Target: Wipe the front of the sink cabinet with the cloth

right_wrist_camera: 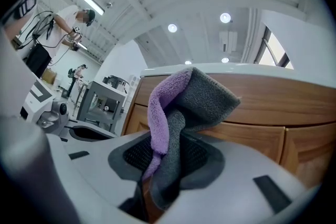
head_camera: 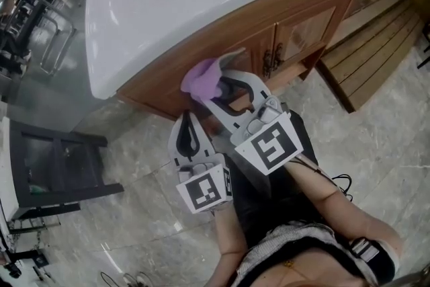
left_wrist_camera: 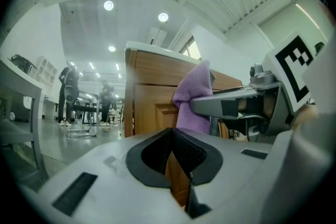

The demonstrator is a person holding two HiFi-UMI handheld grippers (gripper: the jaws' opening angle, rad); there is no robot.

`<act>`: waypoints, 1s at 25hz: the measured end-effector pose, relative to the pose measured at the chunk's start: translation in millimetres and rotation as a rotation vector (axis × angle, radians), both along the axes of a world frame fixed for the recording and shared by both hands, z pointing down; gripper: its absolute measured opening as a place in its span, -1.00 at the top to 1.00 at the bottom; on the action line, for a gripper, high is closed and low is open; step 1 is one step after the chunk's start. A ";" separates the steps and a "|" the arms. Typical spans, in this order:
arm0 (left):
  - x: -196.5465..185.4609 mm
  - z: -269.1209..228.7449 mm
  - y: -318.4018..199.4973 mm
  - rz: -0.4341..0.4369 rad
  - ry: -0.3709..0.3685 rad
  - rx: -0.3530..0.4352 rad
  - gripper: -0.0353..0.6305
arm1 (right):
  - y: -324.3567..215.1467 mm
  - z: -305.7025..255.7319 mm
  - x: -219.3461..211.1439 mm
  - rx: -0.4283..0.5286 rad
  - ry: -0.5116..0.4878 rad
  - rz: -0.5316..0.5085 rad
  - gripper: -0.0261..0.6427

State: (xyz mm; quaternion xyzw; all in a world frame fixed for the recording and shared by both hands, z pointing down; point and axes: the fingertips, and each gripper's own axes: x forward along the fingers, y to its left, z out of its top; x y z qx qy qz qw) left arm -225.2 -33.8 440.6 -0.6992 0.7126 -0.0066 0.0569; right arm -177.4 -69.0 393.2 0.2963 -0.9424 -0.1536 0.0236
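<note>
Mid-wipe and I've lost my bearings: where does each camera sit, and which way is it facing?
Head view: on the person's head, looking steeply down at the cabinet; forearms, left gripper and right gripper show.
Left gripper view: on the left gripper, facing the cabinet's corner; its jaws together, empty.
Right gripper view: on the right gripper, facing the cabinet front; its jaws grip the cloth.
All share cloth and cabinet.

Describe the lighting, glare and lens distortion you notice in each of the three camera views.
Head view: evenly lit, soft glare streaks on the glossy white sink top, its edges bowed. Left gripper view: strong fisheye, black corners, round ceiling lamps blown out. Right gripper view: same fisheye; the purple-and-grey fleecy cloth in the right tongs is sharp.
</note>
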 end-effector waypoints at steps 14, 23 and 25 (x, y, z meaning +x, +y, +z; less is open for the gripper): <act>22.4 8.4 -17.3 0.004 -0.007 -0.028 0.88 | -20.4 1.6 35.6 -0.013 -0.017 0.027 0.39; 19.6 9.5 -12.4 0.018 -0.005 -0.033 0.88 | -28.9 4.1 51.4 -0.022 -0.002 0.079 0.39; 20.4 8.2 -11.0 0.019 -0.010 -0.032 0.88 | -30.9 4.2 56.5 -0.023 0.001 0.090 0.39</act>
